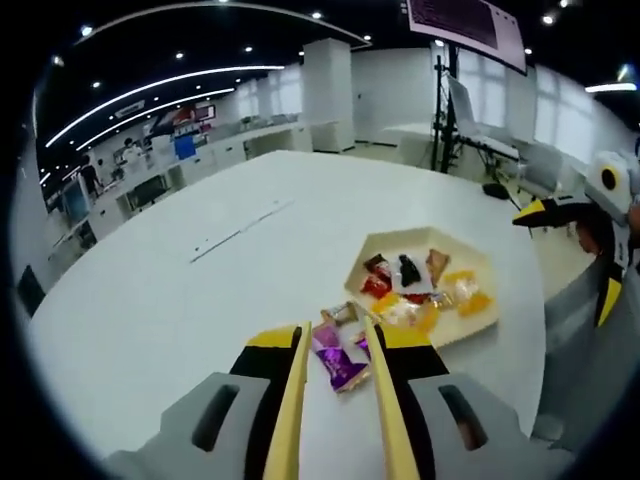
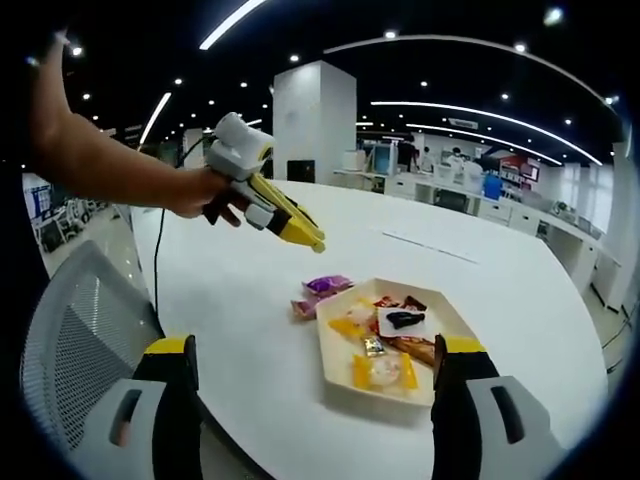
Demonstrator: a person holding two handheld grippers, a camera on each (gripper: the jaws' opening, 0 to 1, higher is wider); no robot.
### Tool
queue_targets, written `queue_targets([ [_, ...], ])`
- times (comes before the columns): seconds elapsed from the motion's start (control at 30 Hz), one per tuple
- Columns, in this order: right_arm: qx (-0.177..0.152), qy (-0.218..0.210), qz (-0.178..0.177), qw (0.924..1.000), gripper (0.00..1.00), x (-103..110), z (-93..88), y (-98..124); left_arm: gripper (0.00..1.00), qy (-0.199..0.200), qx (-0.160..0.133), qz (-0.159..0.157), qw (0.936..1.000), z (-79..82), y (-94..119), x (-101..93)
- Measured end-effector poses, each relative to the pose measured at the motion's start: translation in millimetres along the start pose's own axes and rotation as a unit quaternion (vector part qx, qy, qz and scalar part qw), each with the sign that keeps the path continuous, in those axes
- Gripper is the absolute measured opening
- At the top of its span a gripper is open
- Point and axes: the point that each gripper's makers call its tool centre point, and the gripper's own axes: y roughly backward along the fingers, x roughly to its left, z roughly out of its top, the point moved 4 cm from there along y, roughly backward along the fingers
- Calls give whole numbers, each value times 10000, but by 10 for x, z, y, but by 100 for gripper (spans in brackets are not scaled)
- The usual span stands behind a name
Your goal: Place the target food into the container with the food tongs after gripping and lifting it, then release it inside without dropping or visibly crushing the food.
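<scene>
1. A hexagonal cream tray (image 2: 335,372) sits on the white round table (image 1: 180,290), already holding several wrapped snacks: yellow, red, brown and one black piece on a white wrapper.
2. Two wrapped snacks lie on the table just beside the tray, not in it: a purple-wrapped candy (image 1: 340,362) and a smaller tan-wrapped one (image 1: 341,314) touching or nearly touching it.
3. The left gripper (image 1: 340,400) hangs above the table with its yellow jaws close together but with a narrow gap between them, holding nothing; in its own view the purple candy shows through that gap (it lies beyond the tips, not between them). In the right gripper view it is held in a hand (image 2: 205,192), up off the table, pointing down toward the snacks.
4. The right gripper (image 2: 310,400) is spread wide, empty, facing the tray from the table edge.
5. Judged progress: nothing is gripped or lifted yet; the approach, grip, carry and release inside the tray all remain.
</scene>
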Motion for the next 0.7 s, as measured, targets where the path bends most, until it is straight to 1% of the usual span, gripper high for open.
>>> queue_targets([
  [0.1, 14, -10, -9, 10000, 96, -5, -8, -1, 26, 70, 59, 47, 9999, -42, -39, 4],
  [0.23, 20, -5, -13, 10000, 96, -3, -8, 0, 26, 83, 115, 91, 9999, -94, -102, -13],
  [0.3, 15, -17, -11, 10000, 96, -3, -8, 1, 26, 54, 208, 148, 9997, -145, -150, -14],
  [0.33, 22, -24, -16, 10000, 96, -6, -11, 1, 26, 60, 209, 143, 9997, -147, -156, -25],
  [0.37, 15, -25, -22, 10000, 96, -6, -7, 2, 26, 140, 272, 160, 9994, -175, -183, -33],
  [0.4, 7, -21, -29, 10000, 96, -8, -3, 3, 26, 108, 336, 232, 9991, -204, -200, -21],
  [0.47, 27, -18, -29, 10000, 96, -8, -10, 1, 26, 165, 352, 278, 9989, -231, -242, -22],
  [0.5, 26, -16, -30, 10000, 96, -8, -11, 0, 26, 209, 424, 293, 9985, -262, -268, -26],
  [0.57, 40, -9, -22, 10000, 96, -5, -14, -3, 26, 196, 455, 326, 9982, -288, -305, -18],
  [0.63, 35, 0, -19, 10000, 96, -3, -11, -2, 26, 257, 545, 316, 9977, -339, -351, -15],
  [0.67, 41, -4, -13, 10000, 96, -1, -11, -3, 25, 244, 638, 341, 9971, -376, -365, -10],
  [0.7, 44, -5, -12, 10000, 96, 0, -11, -3, 25, 343, 689, 292, 9966, -408, -380, -15],
])
